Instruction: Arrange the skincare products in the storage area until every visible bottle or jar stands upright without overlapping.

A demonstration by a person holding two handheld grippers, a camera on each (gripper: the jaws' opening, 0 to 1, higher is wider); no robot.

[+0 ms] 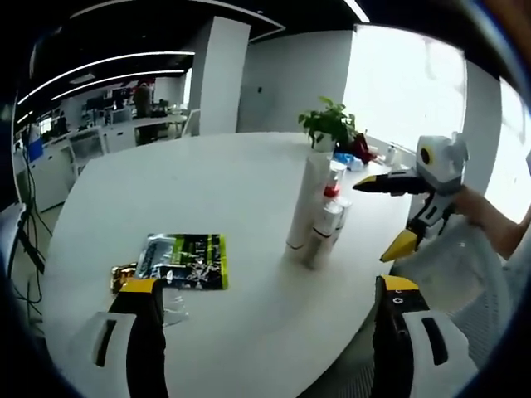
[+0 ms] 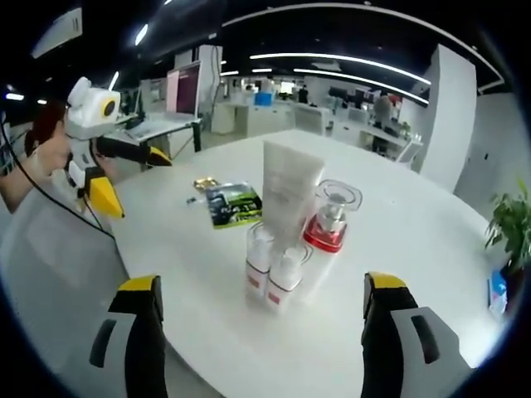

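Skincare: one tall tube (image 2: 288,199), two small bottles (image 2: 272,274), one red-collared jar (image 2: 328,220), upright beside the tube; labels unreadable. Both grippers (image 1: 265,294) (image 2: 261,298) gape, empty.

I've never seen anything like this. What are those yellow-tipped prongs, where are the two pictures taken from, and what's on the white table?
Nothing here is a robot: a person holds a hand-held gripper in each hand, each carrying its own camera. The left gripper view looks along the left hand-held gripper; the right gripper view looks along the right hand-held gripper. Both are open and hold nothing. On the white table stand a tall white tube, a clear-capped bottle and two small white bottles. A green packet lies flat; a potted plant stands farther back.
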